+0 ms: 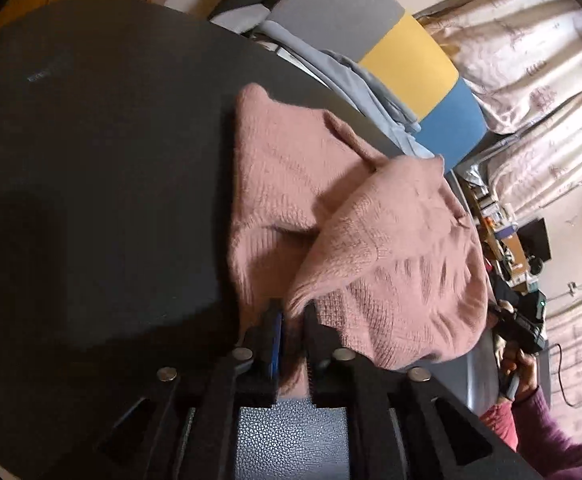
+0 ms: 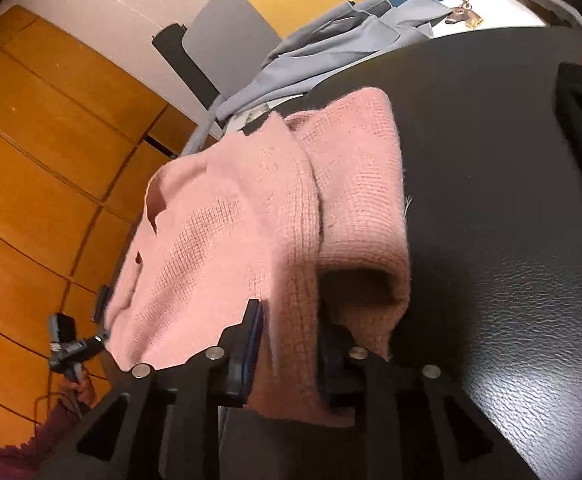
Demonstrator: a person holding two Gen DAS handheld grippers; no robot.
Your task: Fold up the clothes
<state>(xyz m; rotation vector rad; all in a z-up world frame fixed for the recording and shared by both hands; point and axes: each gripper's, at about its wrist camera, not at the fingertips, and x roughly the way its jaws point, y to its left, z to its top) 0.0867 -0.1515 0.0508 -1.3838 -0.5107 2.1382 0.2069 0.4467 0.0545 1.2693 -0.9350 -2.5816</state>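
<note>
Lying half-folded, pink knit sweater [image 1: 355,216], ribbed, fuzzy, creased

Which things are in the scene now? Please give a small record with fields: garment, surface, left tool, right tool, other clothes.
garment: pink knitted sweater, partly folded, one layer lying over another
surface: dark table, sweater lies near its edge
left tool: left tool closed on the near edge of the sweater
right tool: right tool closed on a fold of the sweater
other clothes: grey garment beyond the table, behind the sweater
</note>
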